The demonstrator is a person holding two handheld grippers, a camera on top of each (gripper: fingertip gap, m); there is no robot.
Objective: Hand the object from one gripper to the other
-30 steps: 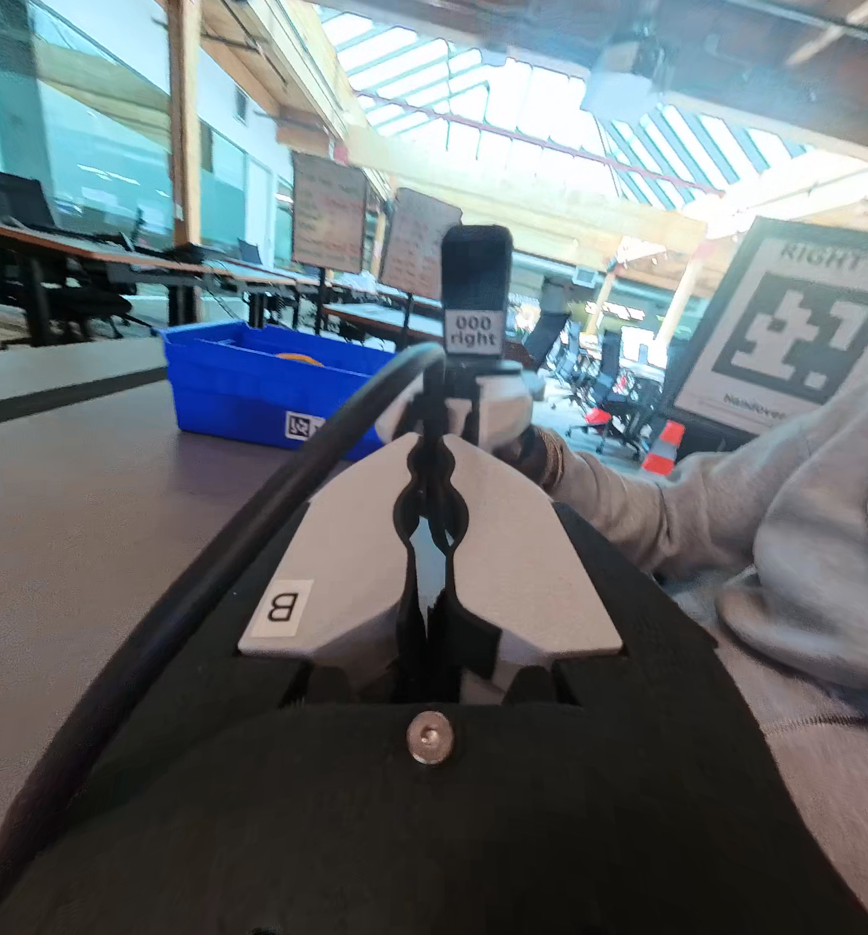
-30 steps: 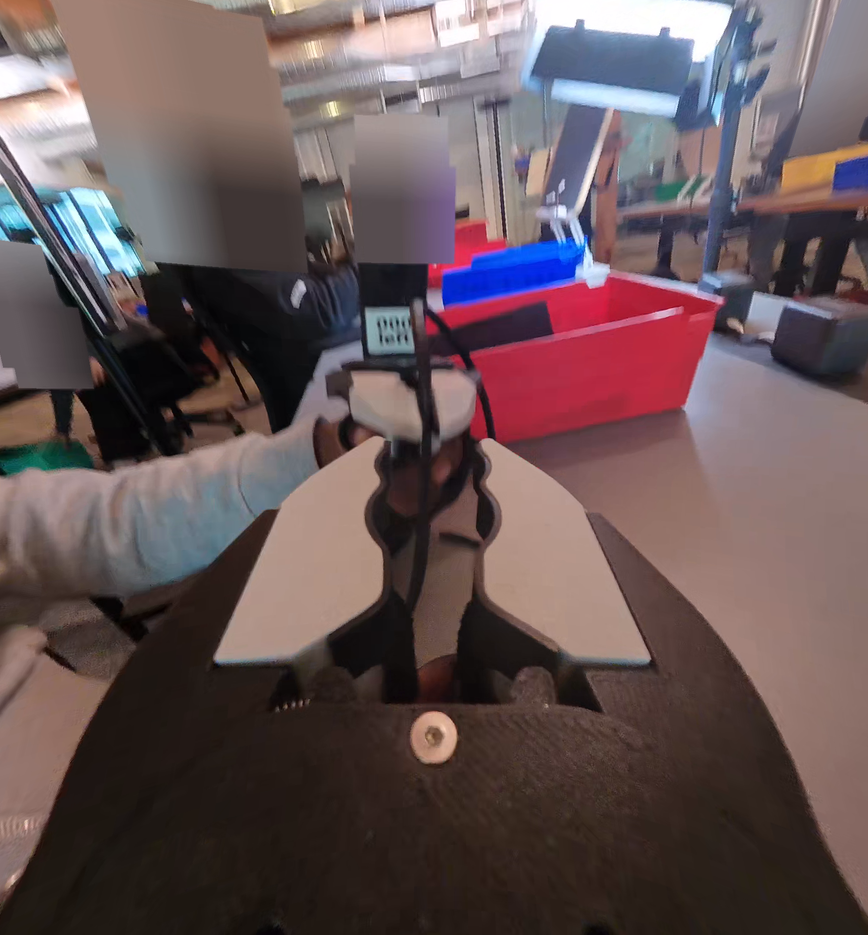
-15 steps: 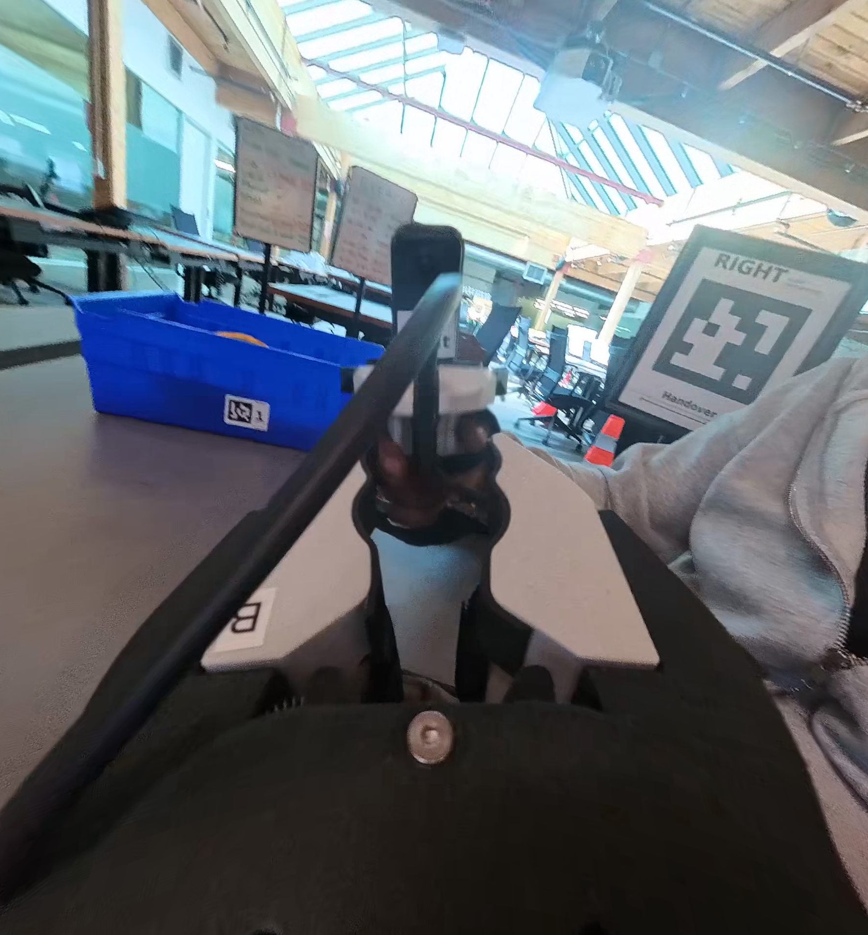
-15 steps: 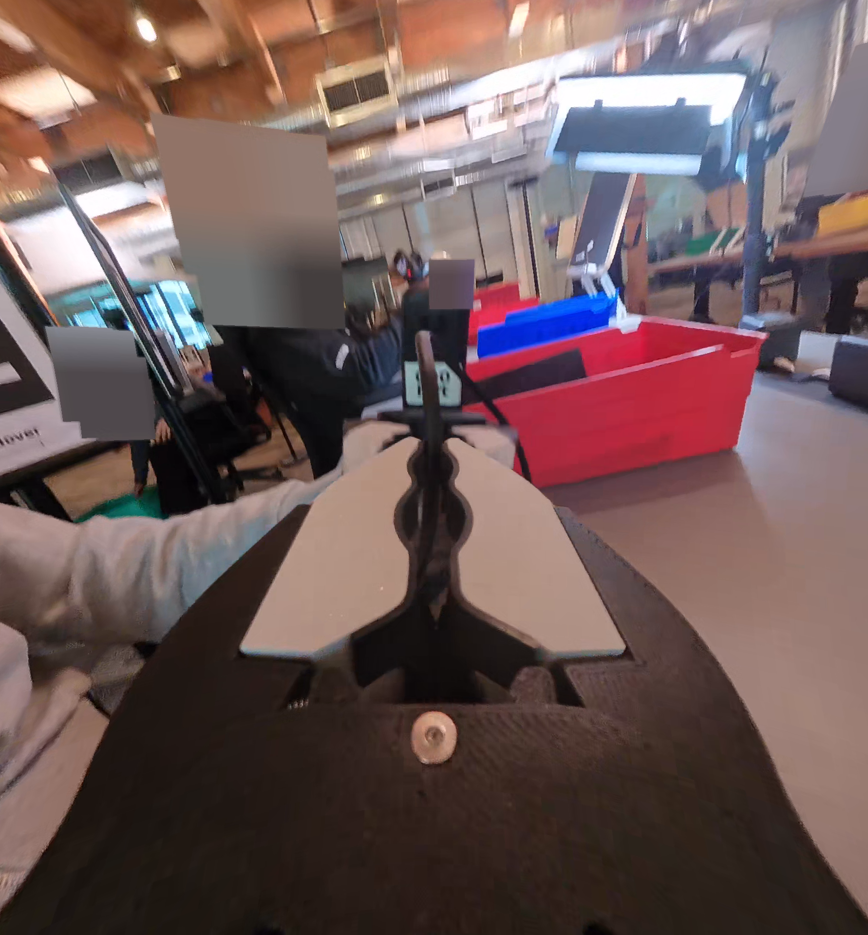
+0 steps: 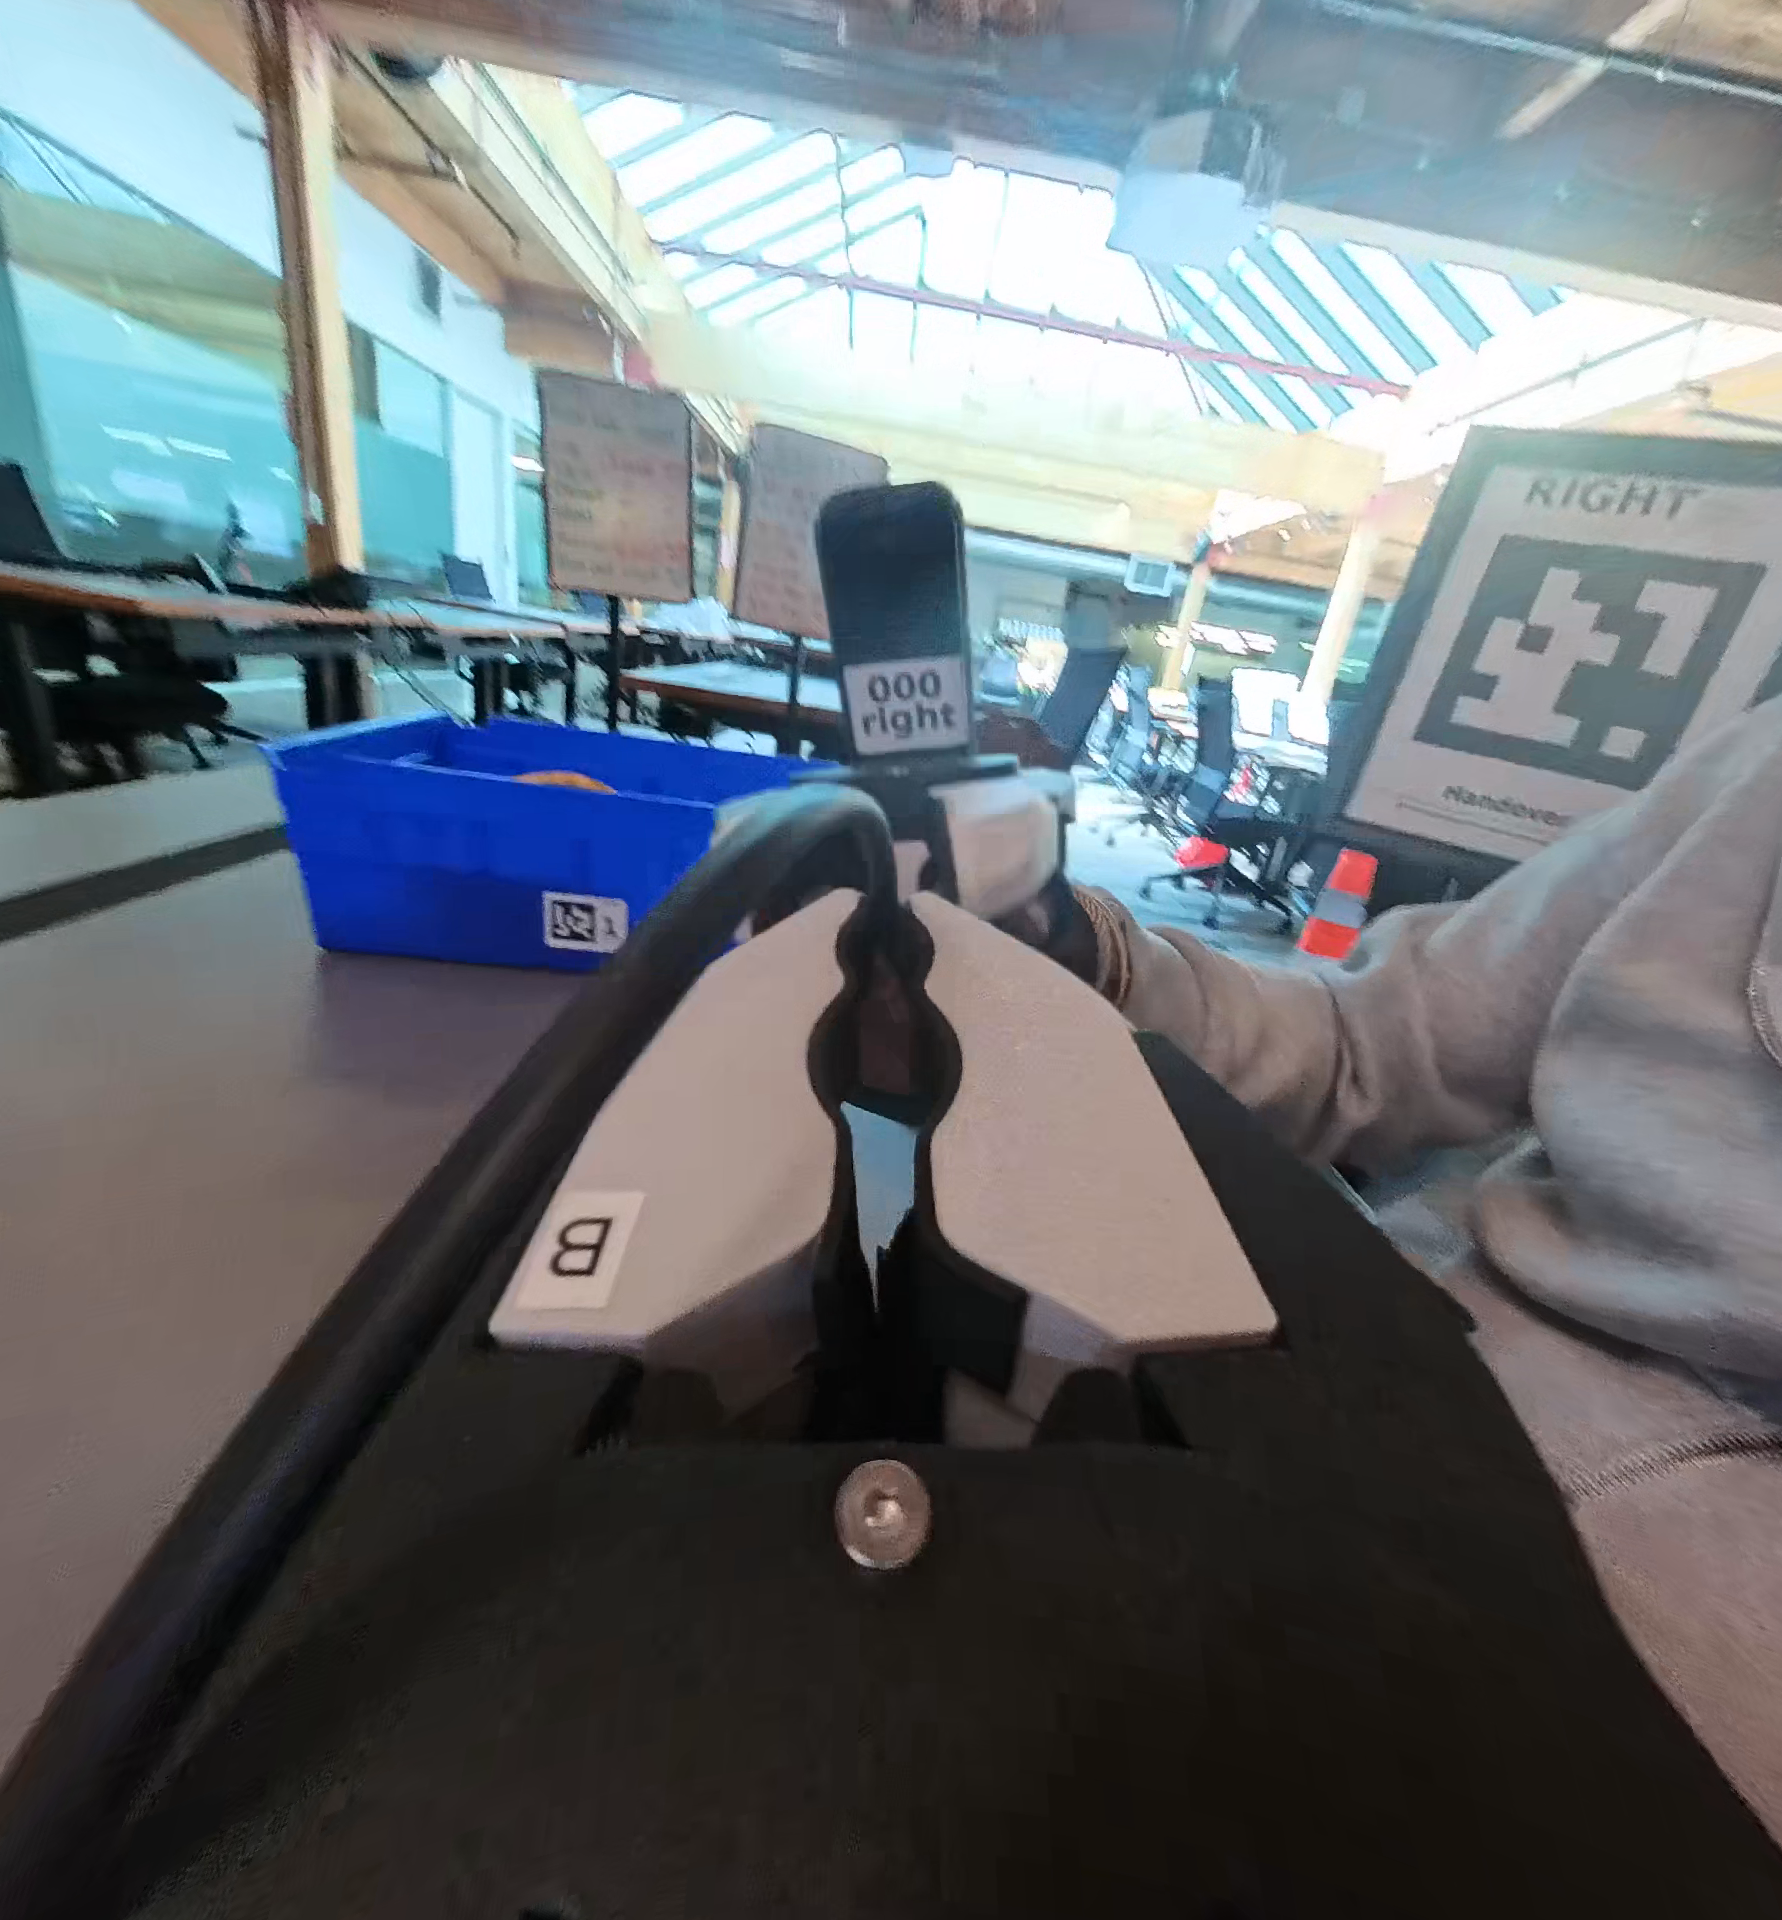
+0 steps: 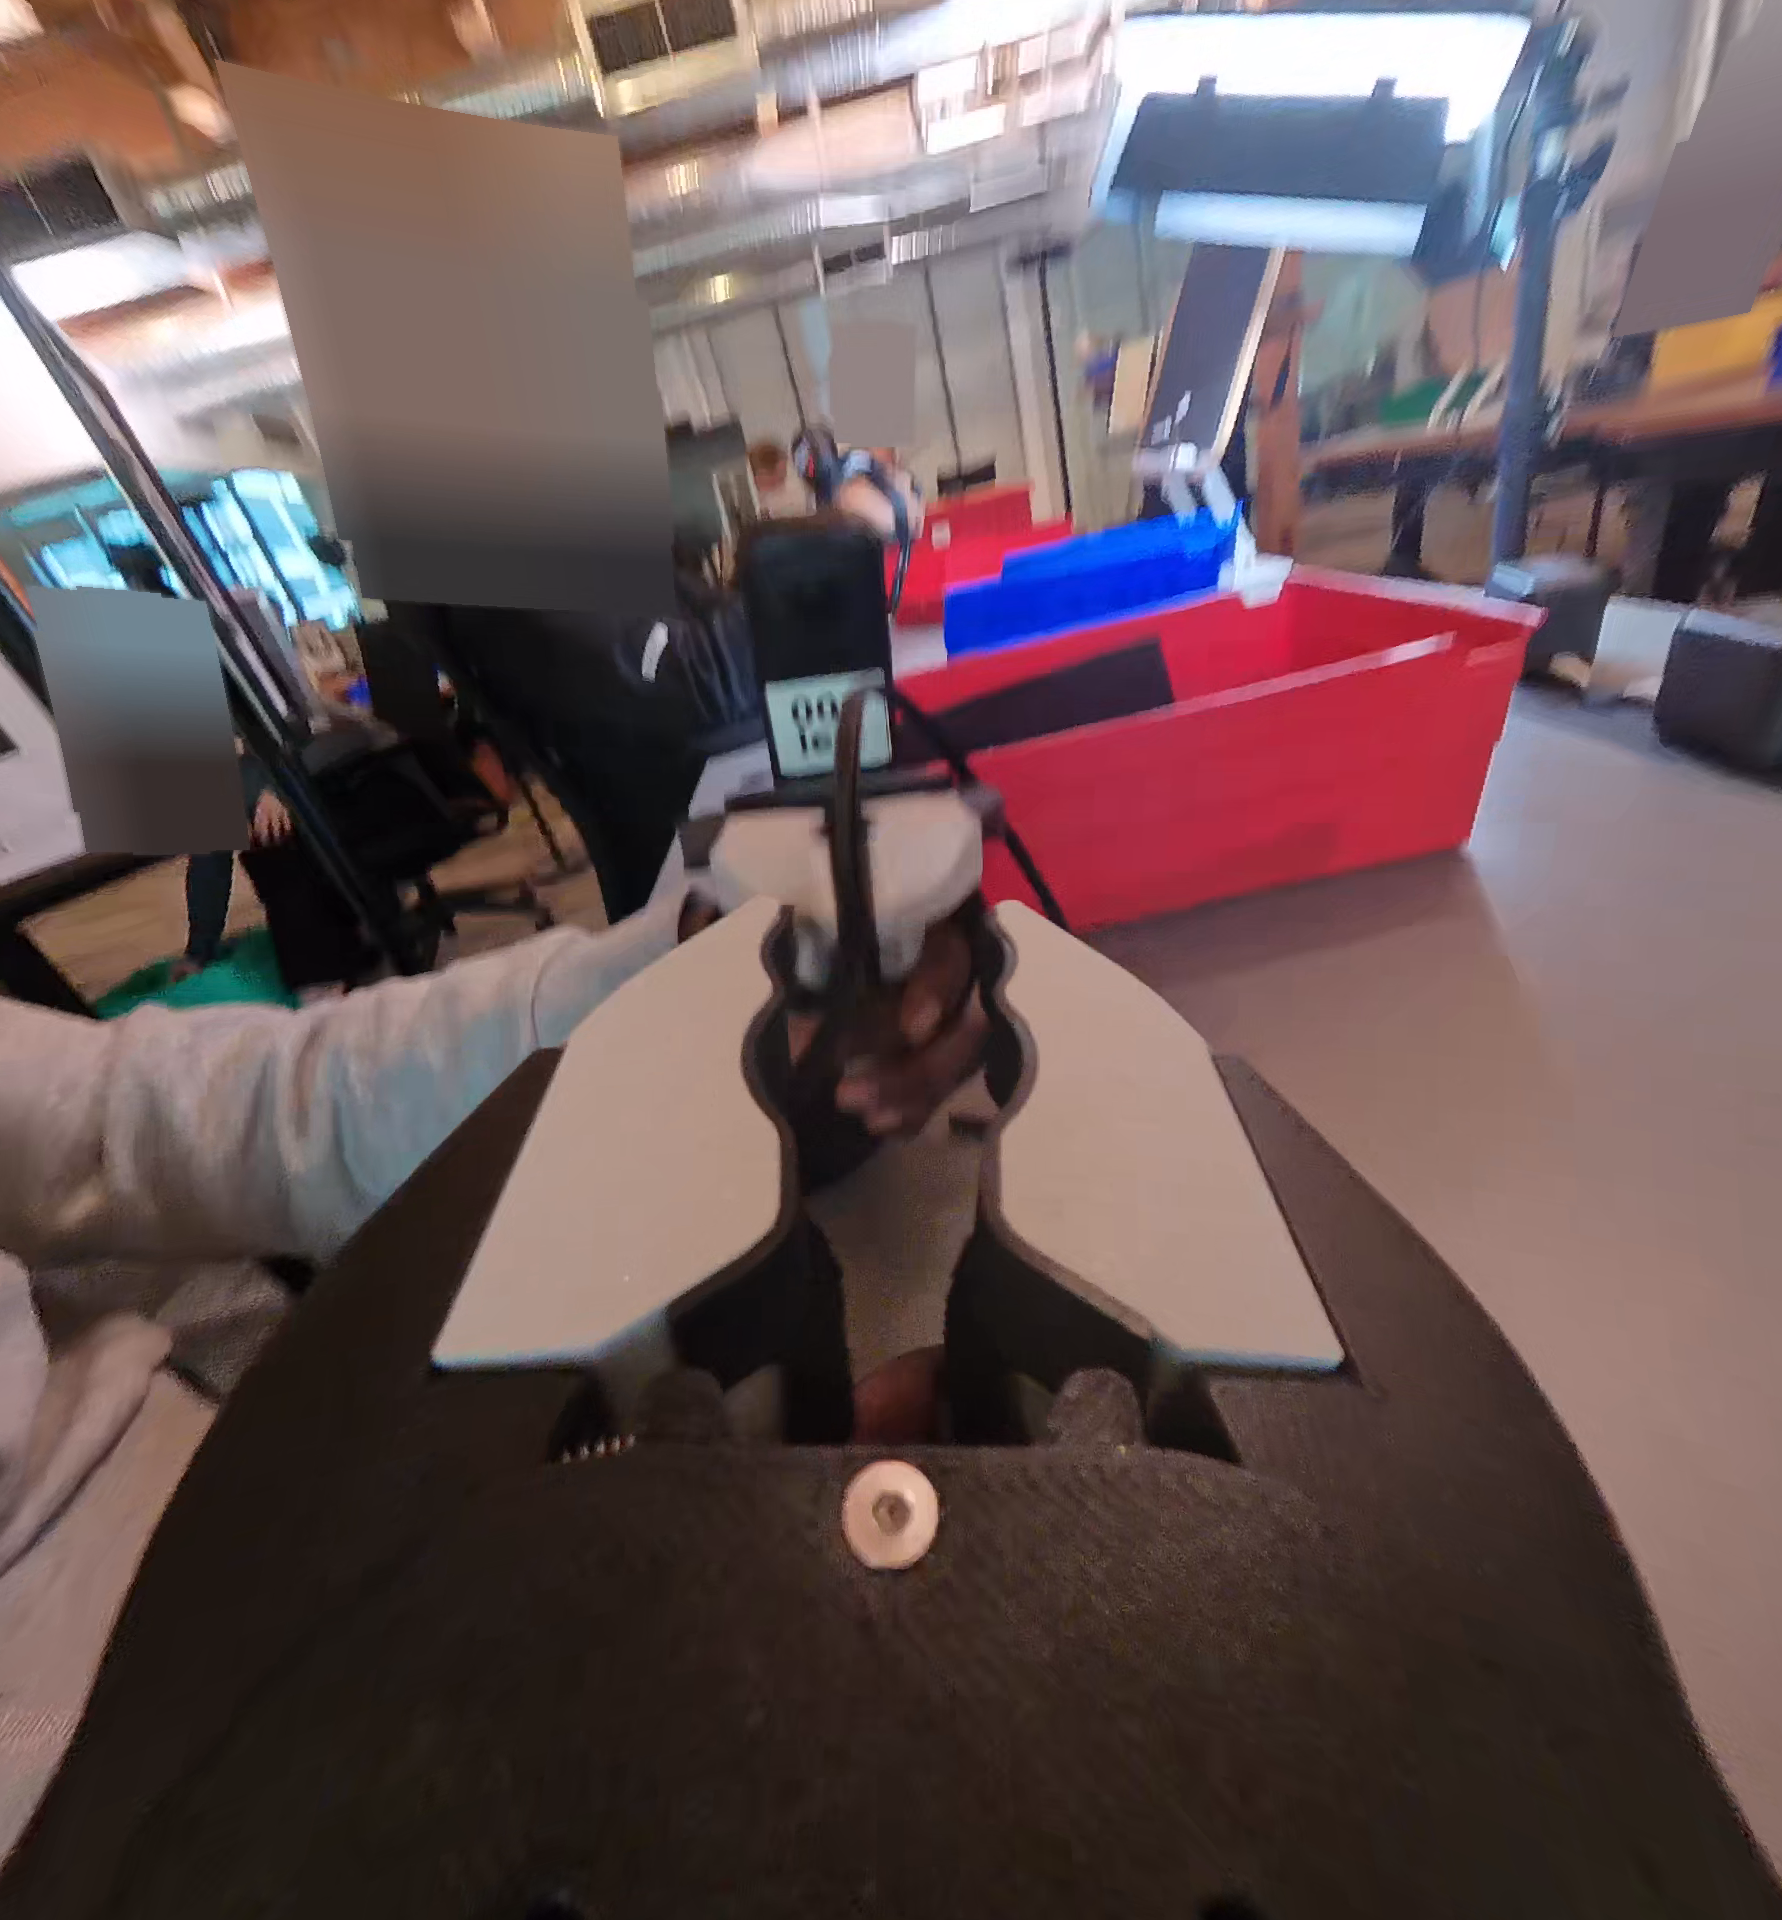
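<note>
Black cable [image 5: 596, 1039] pinched at left gripper [image 5: 885, 914] fingertips.
Right gripper [image 6: 887, 935] fingers stand apart, the cable between them, untouched.

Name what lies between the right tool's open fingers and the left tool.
The black cable, shown in the right wrist view; the left tool is shut on it.

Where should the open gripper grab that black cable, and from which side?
Probably on the short upright stretch of the black cable just in front of the left gripper, coming straight on: it stands in line between the right gripper's open fingers, so closing should pinch it crosswise.
</note>
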